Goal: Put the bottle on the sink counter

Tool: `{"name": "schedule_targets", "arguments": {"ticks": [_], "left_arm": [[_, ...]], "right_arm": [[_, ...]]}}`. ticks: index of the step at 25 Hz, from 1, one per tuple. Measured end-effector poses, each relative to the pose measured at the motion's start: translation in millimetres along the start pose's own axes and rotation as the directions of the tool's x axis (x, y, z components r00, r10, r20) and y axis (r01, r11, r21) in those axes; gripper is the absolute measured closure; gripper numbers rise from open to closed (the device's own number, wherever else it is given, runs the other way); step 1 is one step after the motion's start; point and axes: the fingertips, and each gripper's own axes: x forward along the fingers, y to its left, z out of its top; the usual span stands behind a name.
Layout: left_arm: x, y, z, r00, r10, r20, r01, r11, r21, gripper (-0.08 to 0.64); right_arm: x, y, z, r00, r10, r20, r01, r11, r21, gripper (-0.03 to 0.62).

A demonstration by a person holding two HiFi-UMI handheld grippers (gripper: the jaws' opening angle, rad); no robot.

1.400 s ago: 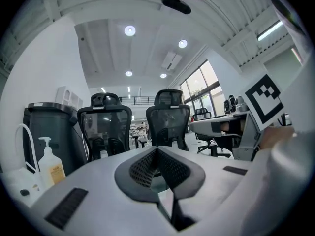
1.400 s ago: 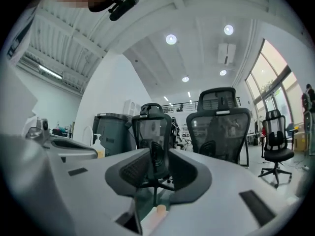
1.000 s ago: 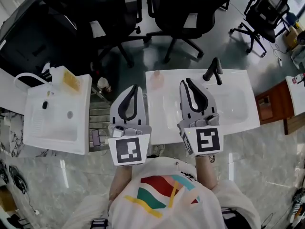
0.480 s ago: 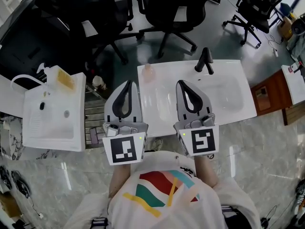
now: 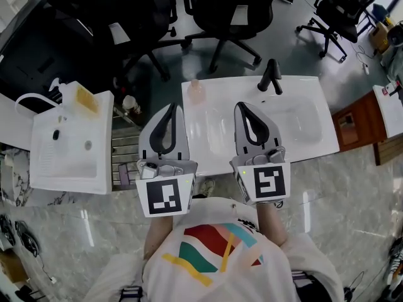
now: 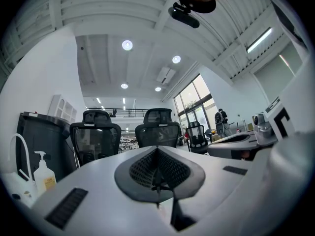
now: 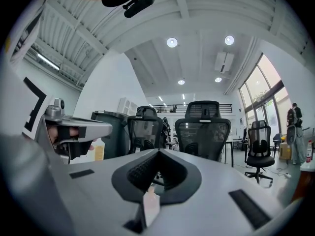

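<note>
Nearest: both marker cubes sit just above the person's shirt, w/ the grippers pointing away over the front edge of the sink counter (image 5: 325, 131).

L gripper (image 5: 172, 109): jaws together, nothing btwn them. R gripper (image 5: 242, 108): also fully closed, holding nothing. A pale sliver shows in its slot in the R gripper view; can't tell what it is.

Beyond the tips, the bottle (image 5: 195, 92) stands upright at the back-left corner of the counter. It's apart from both grippers, off the basin, and well left of the black faucet (image 5: 272, 77). So placement looks done, w/ the claws clear of it.

Handling, as a guess: small, pinkish, see-through, prob. plastic and light. It should be stiff enough for a pinch but easy to knock over, and the glossy counter won't stop a slide. If it needs moving, grip mid-body below the neck w/ jaws level and light pressure. Avoid the cap.

Farther out: a second white sink (image 5: 69, 150) to the L, then office chairs (image 5: 227, 17) on the floor behind.
</note>
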Motion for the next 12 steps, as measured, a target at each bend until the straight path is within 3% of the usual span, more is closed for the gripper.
{"name": "schedule_targets", "arguments": {"ticks": [12], "left_arm": [[-3.4,-0.1,4.5,1.0,-0.011,0.007,0.011,1.0,0.007,0.543]], "right_arm": [[-2.1,3.8,-0.8,1.0,-0.002,-0.011,0.002,1.0,0.013,0.58]]}}
